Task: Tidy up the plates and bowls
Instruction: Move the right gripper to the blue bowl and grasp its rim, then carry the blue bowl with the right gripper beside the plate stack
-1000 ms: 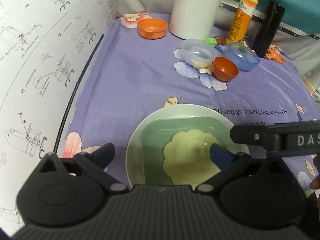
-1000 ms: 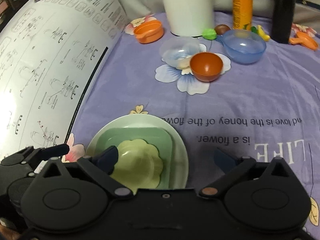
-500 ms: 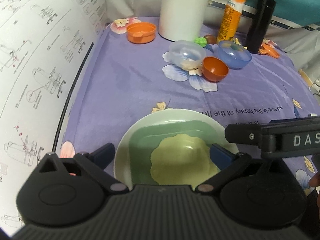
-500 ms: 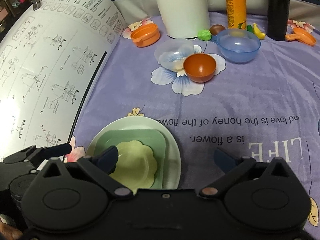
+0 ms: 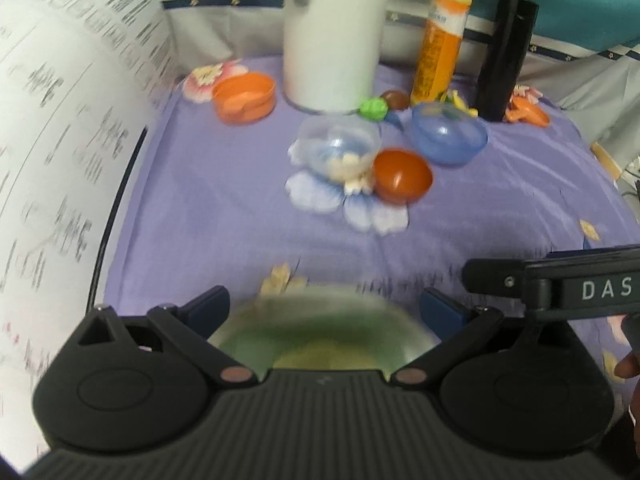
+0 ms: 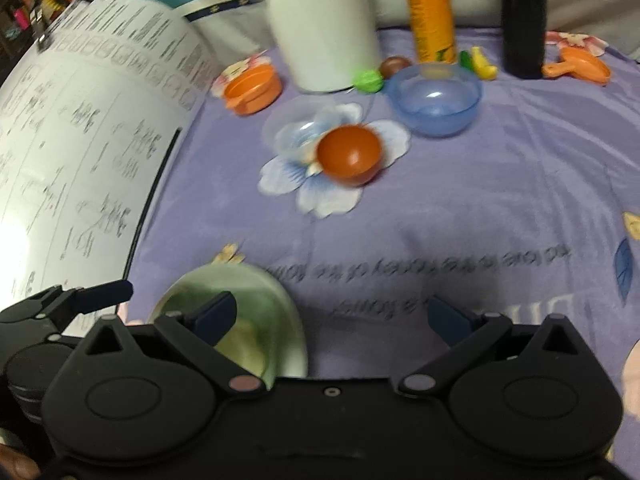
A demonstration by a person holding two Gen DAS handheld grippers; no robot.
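Note:
A stack of a pale green round plate (image 5: pixel 320 320), a green square dish and a yellow-green scalloped dish sits on the purple cloth close in front of both grippers; it also shows in the right wrist view (image 6: pixel 276 312). My left gripper (image 5: pixel 326 308) is open and empty, its jaws either side of the stack. My right gripper (image 6: pixel 332 314) is open and empty, just right of the stack. Farther back stand a clear bowl (image 5: pixel 340 148), a red-orange bowl (image 5: pixel 402 176), a blue bowl (image 5: pixel 448 134) and an orange container (image 5: pixel 244 98).
A large white instruction sheet (image 5: pixel 60 140) curls up along the left. At the back stand a white jug (image 5: pixel 332 32), an orange bottle (image 5: pixel 440 36) and a black bottle (image 5: pixel 504 56). Small toy pieces (image 6: pixel 368 80) and an orange scoop (image 6: pixel 580 66) lie near them.
Both grippers have tilted up and moved forward, so the plate stack has slid down toward the bottom of both views and the far bowls look closer. Both stay open.

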